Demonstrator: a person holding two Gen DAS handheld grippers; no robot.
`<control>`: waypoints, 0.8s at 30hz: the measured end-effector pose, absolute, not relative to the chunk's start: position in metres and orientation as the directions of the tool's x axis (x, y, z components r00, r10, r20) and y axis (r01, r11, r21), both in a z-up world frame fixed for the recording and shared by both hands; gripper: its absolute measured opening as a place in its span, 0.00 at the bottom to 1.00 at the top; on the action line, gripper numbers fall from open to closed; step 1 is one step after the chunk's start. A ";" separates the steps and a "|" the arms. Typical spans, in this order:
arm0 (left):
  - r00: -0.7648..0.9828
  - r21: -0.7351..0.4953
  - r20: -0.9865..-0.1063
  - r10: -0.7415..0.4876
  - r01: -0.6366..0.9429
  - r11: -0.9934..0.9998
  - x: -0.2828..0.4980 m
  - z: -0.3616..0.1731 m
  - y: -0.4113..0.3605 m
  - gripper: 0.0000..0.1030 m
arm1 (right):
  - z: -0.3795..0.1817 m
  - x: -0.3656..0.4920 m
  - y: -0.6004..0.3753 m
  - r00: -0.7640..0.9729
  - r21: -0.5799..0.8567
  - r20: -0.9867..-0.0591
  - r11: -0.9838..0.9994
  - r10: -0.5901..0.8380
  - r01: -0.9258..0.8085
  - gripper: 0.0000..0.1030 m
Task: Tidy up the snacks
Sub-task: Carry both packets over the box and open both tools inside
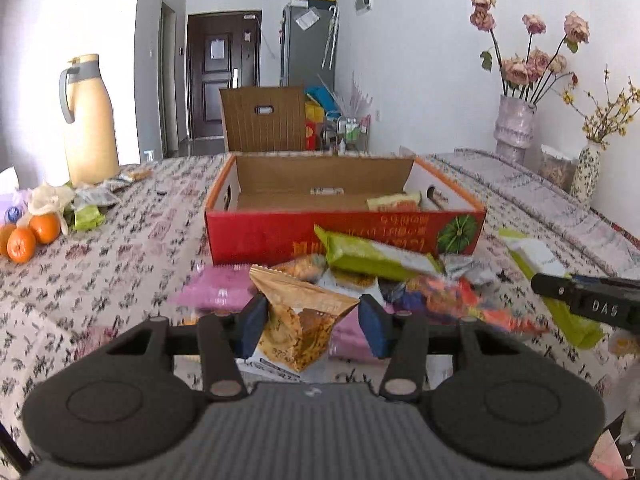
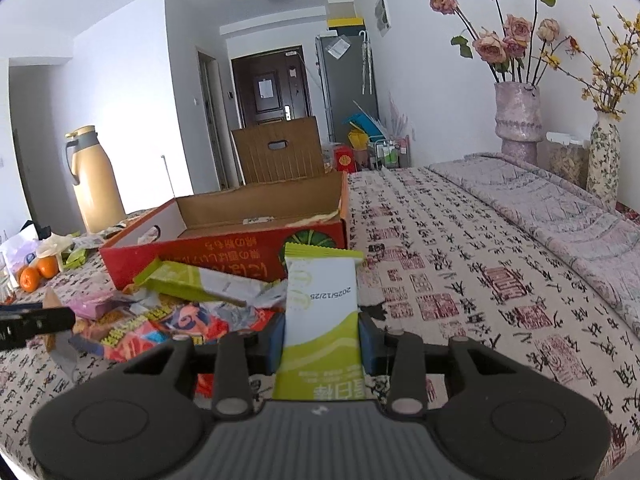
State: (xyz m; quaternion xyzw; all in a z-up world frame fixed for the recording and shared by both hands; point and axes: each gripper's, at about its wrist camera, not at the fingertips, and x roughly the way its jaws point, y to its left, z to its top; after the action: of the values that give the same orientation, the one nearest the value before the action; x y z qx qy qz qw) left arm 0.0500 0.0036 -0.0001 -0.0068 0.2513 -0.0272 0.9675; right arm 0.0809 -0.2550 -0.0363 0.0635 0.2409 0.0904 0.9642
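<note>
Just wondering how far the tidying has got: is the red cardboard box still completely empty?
No, the red cardboard box already holds a yellow snack packet lying near its right end.

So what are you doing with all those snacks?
A person is tidying snacks into the red cardboard box using two handheld grippers. The left gripper is pinching a tan snack packet above the pile. The right gripper holds a green and white bar wrapper. The box has just a few packets inside so far.
</note>
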 end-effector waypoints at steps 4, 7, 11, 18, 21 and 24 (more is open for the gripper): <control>0.894 -0.018 -0.445 -0.053 0.050 0.999 0.057 0.015 0.001 0.49 | -0.030 0.088 -0.254 0.876 0.163 -0.436 0.975 0.206 -0.149 0.35; 0.908 -0.013 -0.416 -0.050 0.049 0.999 0.064 0.026 0.000 0.49 | -0.025 0.095 -0.253 0.883 0.160 -0.421 0.975 0.207 -0.152 0.35; 0.923 -0.005 -0.382 -0.047 0.048 0.999 0.075 0.038 -0.003 0.49 | -0.017 0.107 -0.249 0.894 0.153 -0.396 0.975 0.211 -0.162 0.35; 0.940 0.005 -0.340 -0.044 0.048 0.999 0.103 0.056 -0.010 0.49 | -0.002 0.135 -0.240 0.909 0.144 -0.352 0.973 0.222 -0.181 0.35; 0.947 0.009 -0.320 -0.042 0.047 0.999 0.116 0.064 -0.013 0.49 | 0.004 0.150 -0.235 0.913 0.141 -0.338 0.971 0.229 -0.192 0.35; 0.952 0.014 -0.304 -0.037 0.044 0.999 0.131 0.070 -0.016 0.49 | 0.009 0.164 -0.229 0.915 0.140 -0.326 0.969 0.239 -0.203 0.35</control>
State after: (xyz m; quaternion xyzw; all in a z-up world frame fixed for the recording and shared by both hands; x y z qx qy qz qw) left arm 0.1311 -0.0160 0.0699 0.0103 0.1537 -0.0205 0.9879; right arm 0.1643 -0.2290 0.0092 0.0516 0.1728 0.1132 0.9771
